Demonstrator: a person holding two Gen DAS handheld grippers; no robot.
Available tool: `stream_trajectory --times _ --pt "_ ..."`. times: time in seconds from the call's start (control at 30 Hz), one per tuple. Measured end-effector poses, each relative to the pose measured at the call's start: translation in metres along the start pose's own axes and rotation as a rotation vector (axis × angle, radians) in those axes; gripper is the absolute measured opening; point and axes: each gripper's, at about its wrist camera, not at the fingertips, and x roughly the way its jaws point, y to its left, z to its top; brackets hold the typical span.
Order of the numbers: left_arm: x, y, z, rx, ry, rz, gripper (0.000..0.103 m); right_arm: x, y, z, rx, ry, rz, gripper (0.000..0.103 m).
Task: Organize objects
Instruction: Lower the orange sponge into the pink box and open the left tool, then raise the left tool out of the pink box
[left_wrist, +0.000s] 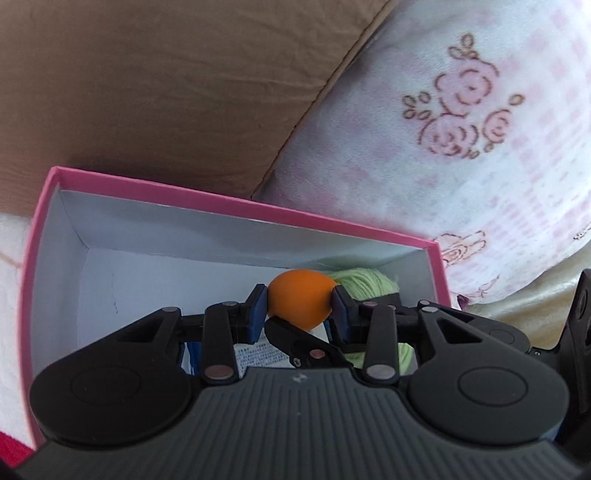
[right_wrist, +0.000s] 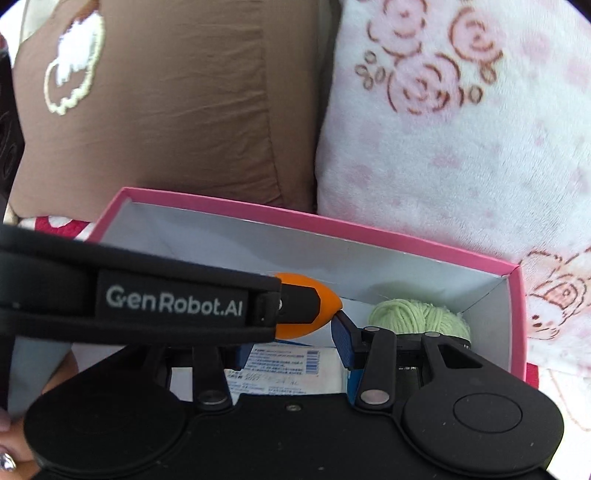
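My left gripper (left_wrist: 300, 299) is shut on an orange egg-shaped ball (left_wrist: 299, 301) and holds it over the open pink box (left_wrist: 236, 201). A light green yarn ball (left_wrist: 364, 282) lies in the box's right corner, with a white and blue printed packet (left_wrist: 258, 356) on the floor below the gripper. In the right wrist view, my right gripper (right_wrist: 291, 341) is open above the packet (right_wrist: 284, 363), inside the pink box (right_wrist: 332, 221). The left gripper's strap crosses in front of it, with the orange ball (right_wrist: 327, 306) at its tip. The yarn (right_wrist: 417, 314) lies to the right.
The box sits on a bed or sofa. A brown cushion (left_wrist: 166, 85) and a white pillow with pink roses (left_wrist: 461, 122) stand behind it. Both also show in the right wrist view, the cushion (right_wrist: 166, 110) left and the pillow (right_wrist: 443, 129) right.
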Motion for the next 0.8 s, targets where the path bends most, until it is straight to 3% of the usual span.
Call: stream_trajectory --times 0.4,0.53,0.8 --pt "0.02 -0.001 -0.001 -0.064 0.015 -0.006 0.035 0.013 -0.01 -0.002 0.031 0.039 -0.057 0.052" --pt "0.014 -0.011 -0.006 -0.023 -0.026 0.047 0.035 0.008 -0.007 -0.007 -0.008 0.021 -0.079 0.052" --pt "-0.01 -0.021 -0.016 0.018 -0.05 0.055 0.035 -0.02 -0.01 -0.015 0.023 -0.04 -0.118 0.053"
